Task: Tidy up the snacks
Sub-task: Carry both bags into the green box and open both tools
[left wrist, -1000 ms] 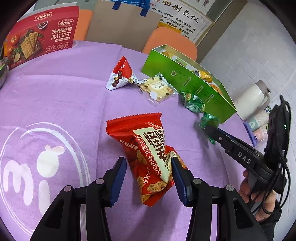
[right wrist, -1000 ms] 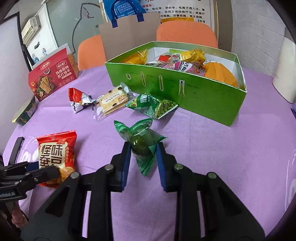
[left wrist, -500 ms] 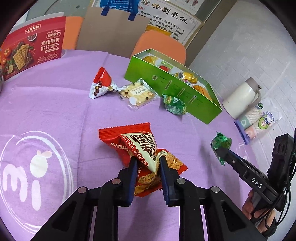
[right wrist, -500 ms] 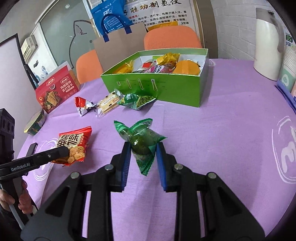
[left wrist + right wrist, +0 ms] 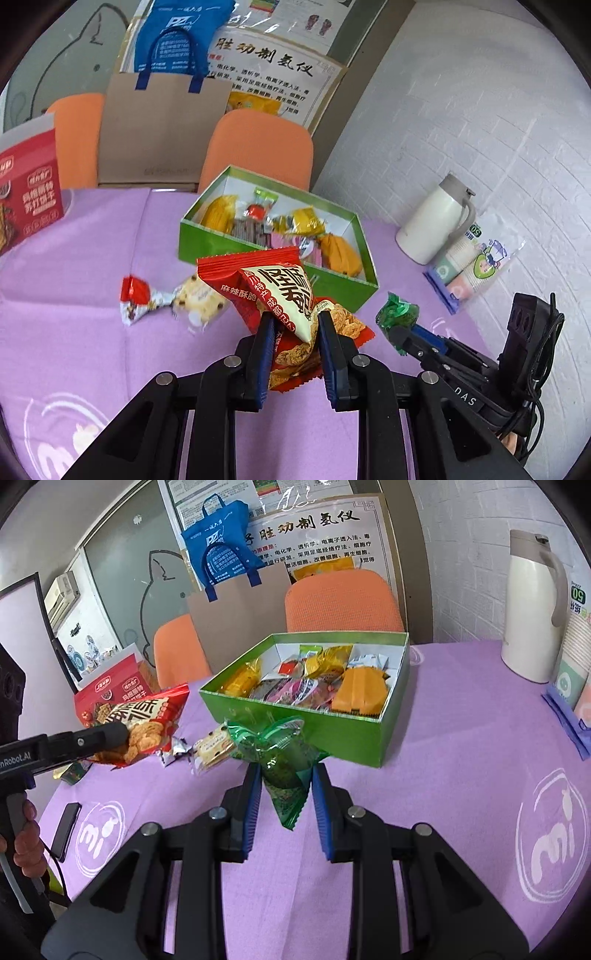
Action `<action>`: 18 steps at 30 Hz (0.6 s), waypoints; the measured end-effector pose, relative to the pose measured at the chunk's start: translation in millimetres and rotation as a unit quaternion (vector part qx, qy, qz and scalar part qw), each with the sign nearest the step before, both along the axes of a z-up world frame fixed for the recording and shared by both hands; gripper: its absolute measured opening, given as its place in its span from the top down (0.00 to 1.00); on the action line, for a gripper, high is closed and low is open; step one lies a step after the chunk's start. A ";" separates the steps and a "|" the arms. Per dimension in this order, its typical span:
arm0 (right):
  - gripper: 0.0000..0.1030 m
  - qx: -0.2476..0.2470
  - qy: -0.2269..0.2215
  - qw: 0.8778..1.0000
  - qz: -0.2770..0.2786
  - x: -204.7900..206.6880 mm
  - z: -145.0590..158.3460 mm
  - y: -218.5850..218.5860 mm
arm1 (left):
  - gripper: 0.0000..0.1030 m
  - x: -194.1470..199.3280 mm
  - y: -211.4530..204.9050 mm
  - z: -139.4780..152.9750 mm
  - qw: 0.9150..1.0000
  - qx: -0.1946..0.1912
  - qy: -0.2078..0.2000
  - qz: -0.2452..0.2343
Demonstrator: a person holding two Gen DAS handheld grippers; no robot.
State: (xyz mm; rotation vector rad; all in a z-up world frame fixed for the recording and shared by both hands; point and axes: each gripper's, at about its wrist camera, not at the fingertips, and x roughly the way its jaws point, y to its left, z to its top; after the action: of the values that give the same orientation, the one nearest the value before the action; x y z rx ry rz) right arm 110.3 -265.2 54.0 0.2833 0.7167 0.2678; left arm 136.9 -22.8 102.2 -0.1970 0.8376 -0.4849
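My left gripper (image 5: 293,325) is shut on a red snack bag (image 5: 275,291), held in the air above the purple tablecloth. That same red snack bag (image 5: 142,727) shows at the left of the right wrist view. My right gripper (image 5: 284,779) is shut on a green snack packet (image 5: 284,757), also lifted; the green snack packet (image 5: 399,314) appears at the tip of the other tool in the left wrist view. The open green box (image 5: 354,734) (image 5: 207,243) holds several wrapped snacks and stands just beyond both bags.
A small red-and-white packet (image 5: 135,299) and a biscuit pack (image 5: 199,299) lie on the cloth left of the box. A white jug (image 5: 532,605) and a pack of cups (image 5: 476,258) stand at the right. A red cracker box (image 5: 26,192) is far left, a phone (image 5: 66,830) by the table edge.
Both grippers have risen with their bags and moved toward the green box. The left gripper, open a second ago, shut on the red bag and lifted it.
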 end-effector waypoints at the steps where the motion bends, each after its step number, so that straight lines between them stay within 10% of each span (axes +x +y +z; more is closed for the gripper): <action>1: 0.71 -0.003 -0.004 1.000 -0.006 7.2 3.1 -1.4 | 0.78 7.9 -4.3 4.5 1.000 0.001 -0.004 -0.003; 12: 0.71 -0.030 -0.012 0.998 -0.053 97.1 -6.4 -17.7 | 0.78 119.2 -46.4 1.1 1.000 0.016 -0.007 -0.001; 15: 0.49 -0.061 0.004 0.997 -0.047 119.5 -23.5 -12.6 | 0.74 139.8 -50.7 -15.0 1.000 0.026 0.002 -0.002; 18: 0.34 -0.091 0.001 0.994 -0.053 121.2 -35.1 -10.7 | 0.28 148.6 -49.0 -34.9 0.999 0.044 0.028 0.006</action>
State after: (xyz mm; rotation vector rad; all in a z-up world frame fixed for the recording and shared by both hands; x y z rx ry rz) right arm 231.5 -275.9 18.9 0.1465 0.7196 0.0997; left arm 285.4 -71.8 67.3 -0.1360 0.9095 -0.4318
